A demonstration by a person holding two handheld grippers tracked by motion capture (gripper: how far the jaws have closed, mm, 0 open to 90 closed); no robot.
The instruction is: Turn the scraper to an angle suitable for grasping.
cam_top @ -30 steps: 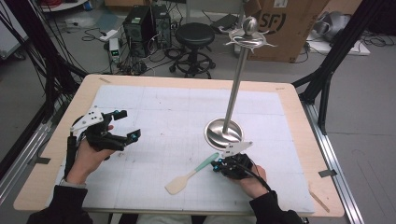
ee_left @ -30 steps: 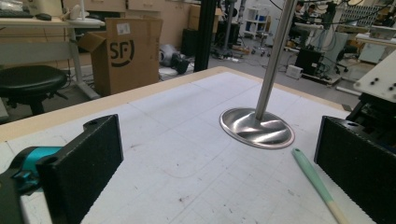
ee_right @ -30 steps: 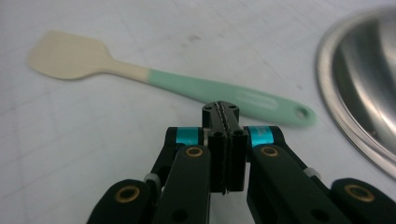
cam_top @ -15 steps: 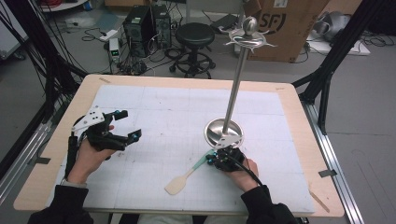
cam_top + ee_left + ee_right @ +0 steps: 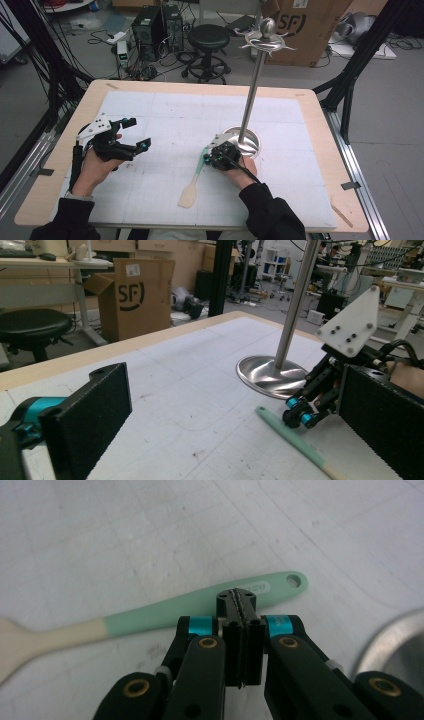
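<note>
The right gripper (image 5: 212,156) sits low over the white mat (image 5: 165,120), its two black jaws pressed flat together with nothing between them. Right under its tips, in the right gripper view, lies a spatula (image 5: 165,611), flat on the mat: the mint-green handle runs across just beyond the closed jaws, its end with the small hanging hole off to the upper right, and the cream blade trailing away to the left. The jaw tips hang over the handle near the hole end; whether they touch it I cannot tell. From above, the spatula (image 5: 192,182) stretches from the gripper toward the person's side of the table, blade end nearest the edge. Just behind the right gripper, on its far side, stands a metal stand (image 5: 248,100), its round shiny base (image 5: 246,140) close beside the hand and its thin pole rising to a curved top with a ball. The left gripper (image 5: 135,135) is held well apart, off to the left over the mat, its jaws wide apart and empty; looking along them, the stand's base (image 5: 272,375), the right gripper (image 5: 300,416) and the green handle (image 5: 295,442) all lie ahead of it.
</note>
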